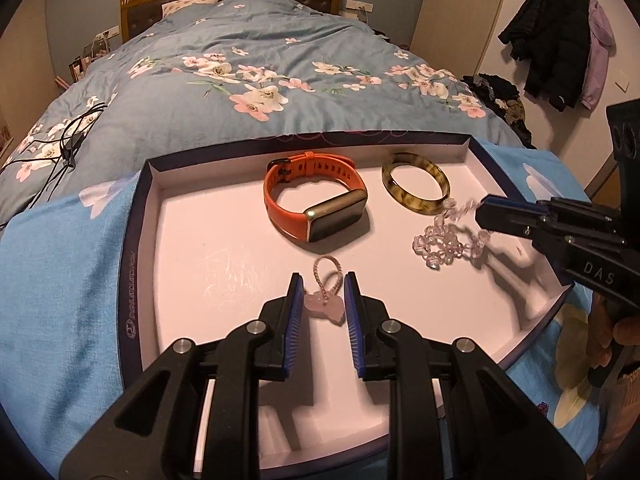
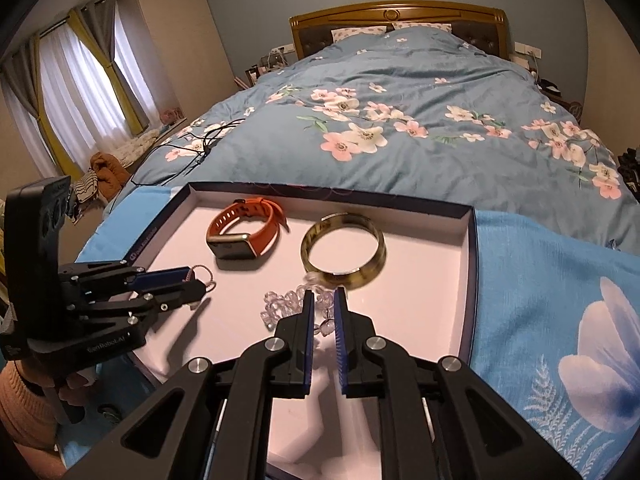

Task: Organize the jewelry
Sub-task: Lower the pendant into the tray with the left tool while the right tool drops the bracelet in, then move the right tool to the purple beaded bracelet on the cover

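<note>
Both grippers tilt down into the tray (image 1: 136, 264). The left gripper (image 1: 320, 300) clamps a pink pendant (image 1: 325, 307) near the front edge — the right gripper (image 2: 322, 308) pinches the crystal bead bracelet (image 1: 448, 246) beside the amber bangle (image 2: 344, 254).

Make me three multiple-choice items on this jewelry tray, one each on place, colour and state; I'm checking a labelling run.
1. Where does the mottled bangle lie?
A. in the tray
B. on the quilt
C. on the floor

2. What colour is the watch strap?
A. green
B. orange
C. white

3. What sits between the left gripper fingers?
A. the watch
B. nothing
C. the pink pendant

Answers: 1 A, it rests on the tray's white floor beside the watch; 2 B, the band is plainly orange; 3 C, the pendant lies in the gap between the blue pads.
</note>
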Available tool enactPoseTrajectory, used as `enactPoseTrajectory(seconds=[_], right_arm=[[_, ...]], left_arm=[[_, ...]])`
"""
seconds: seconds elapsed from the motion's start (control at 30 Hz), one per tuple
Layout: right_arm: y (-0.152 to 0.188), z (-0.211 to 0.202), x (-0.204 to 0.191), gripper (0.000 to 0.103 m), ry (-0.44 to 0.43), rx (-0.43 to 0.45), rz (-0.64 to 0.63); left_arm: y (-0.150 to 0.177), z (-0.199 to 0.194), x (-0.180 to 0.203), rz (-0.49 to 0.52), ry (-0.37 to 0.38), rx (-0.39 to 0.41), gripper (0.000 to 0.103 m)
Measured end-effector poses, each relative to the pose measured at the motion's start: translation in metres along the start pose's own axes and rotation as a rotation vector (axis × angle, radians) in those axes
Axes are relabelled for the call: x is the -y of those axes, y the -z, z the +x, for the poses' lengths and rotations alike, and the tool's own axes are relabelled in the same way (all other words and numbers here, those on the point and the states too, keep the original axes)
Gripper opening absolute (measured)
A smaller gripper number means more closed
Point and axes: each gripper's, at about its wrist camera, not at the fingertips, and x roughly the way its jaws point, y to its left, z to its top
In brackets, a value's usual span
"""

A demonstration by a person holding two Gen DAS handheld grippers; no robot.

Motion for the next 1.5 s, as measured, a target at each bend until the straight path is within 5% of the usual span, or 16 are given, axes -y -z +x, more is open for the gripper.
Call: enactPoseTrajectory(seconds=[0.53,1.03,1.5], right_arm=[[0.028,-0.050,-0.020,0.029,-0.004,0.069,-0.056],[0.096,-0.090,-0.049,0.033,-0.063,0.020,-0.120],[0.130,-0.092,-0.063,0.033,-0.077,-0.042,-0.121]], left_arm=[[0.020,-0.076,0.004,0.022,-0.028,0.172,0.048],[0.086,-0.128,0.011,0.068,-0.011,0.238,0.050],[0.118,-0.132,0.016,0.054,0.009,0.211,0.050]])
